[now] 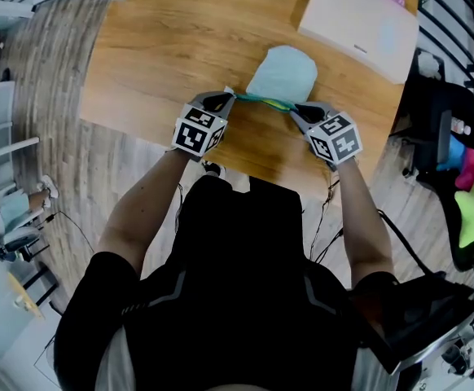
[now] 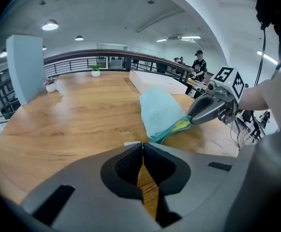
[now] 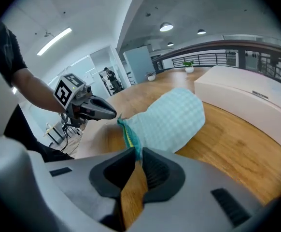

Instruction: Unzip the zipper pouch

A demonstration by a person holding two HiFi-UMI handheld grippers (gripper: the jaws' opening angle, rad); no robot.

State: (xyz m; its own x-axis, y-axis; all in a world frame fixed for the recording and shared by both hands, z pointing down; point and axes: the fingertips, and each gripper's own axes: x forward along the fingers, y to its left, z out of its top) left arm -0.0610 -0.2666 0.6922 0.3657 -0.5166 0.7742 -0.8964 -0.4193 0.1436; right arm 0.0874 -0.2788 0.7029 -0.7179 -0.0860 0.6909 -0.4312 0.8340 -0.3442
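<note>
1. The left gripper [image 2: 143,144] is clamped shut on the left corner of the zipper pouch [image 1: 283,73].
2. The right gripper [image 3: 136,151] is closed on the pouch's right corner, with the zipper edge taut between the two.
3. A wooden table [image 1: 164,47] lies beneath the pouch.
4. A white box [image 1: 357,19] sits on the table beyond the pouch.
5. Farther behind the pouch are a railing [image 2: 82,57], a potted plant [image 2: 95,69] and lit ceiling lamps [image 2: 49,25].

In the head view both forearms reach from the lower frame up toward the middle, elbows spread wide. The left gripper [image 1: 227,97], centre-left, and the right gripper [image 1: 296,110], centre-right, tilt downward with their tips turned toward each other. The left jaws are pressed together on one end of the pouch [image 1: 282,73]. The right jaws pinch its other end, barely parted.
</note>
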